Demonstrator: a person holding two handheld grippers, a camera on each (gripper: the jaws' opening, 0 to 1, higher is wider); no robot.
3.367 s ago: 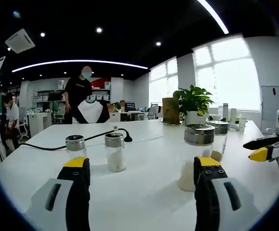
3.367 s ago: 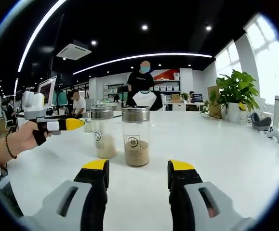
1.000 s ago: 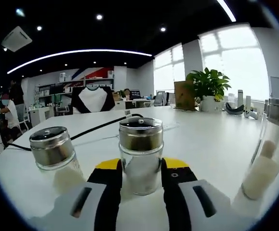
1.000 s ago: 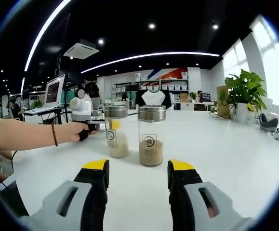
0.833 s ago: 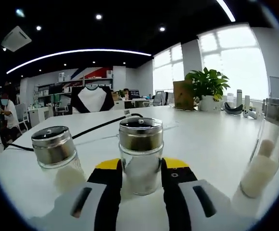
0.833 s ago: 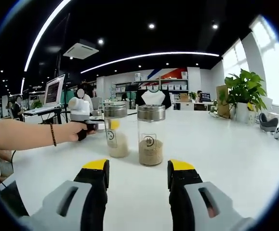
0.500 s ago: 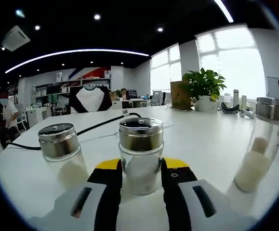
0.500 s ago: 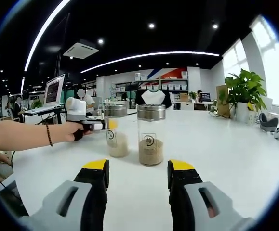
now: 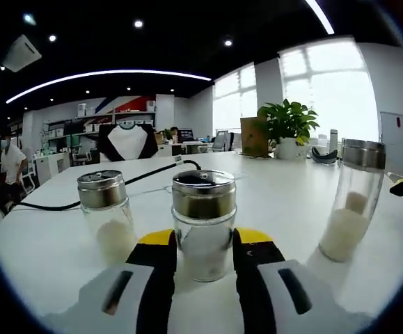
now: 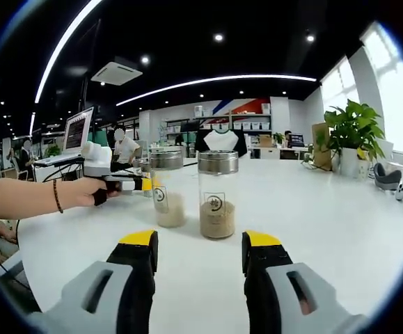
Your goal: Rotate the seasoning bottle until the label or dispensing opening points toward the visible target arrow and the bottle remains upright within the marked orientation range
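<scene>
Clamped around a small seasoning bottle (image 9: 203,233) in the left gripper view: left gripper (image 9: 202,243), yellow-tipped jaws pressed on either side of the glass, the bottle dead ahead at 12 o'clock between them. Standing upright on the white table (image 9: 271,202), long axis vertical, steel cap on top, so any turn has to go about that vertical line with the grip kept level. No label showing on the side facing the camera, and no arrow to be made out on the table. At 10 o'clock, just beside, a second bottle (image 9: 108,223) with white contents; at 2 o'clock, well apart, a taller bottle (image 9: 350,200). In the right gripper view, right gripper (image 10: 197,252) parted and holding nothing, resting low with two labelled bottles ahead: a brown-filled bottle (image 10: 217,195) at 12 o'clock, a pale-filled bottle (image 10: 167,189) at 11. Left hand (image 10: 83,191) far off at 9 o'clock. Clearly the nearer arm: the left.
</scene>
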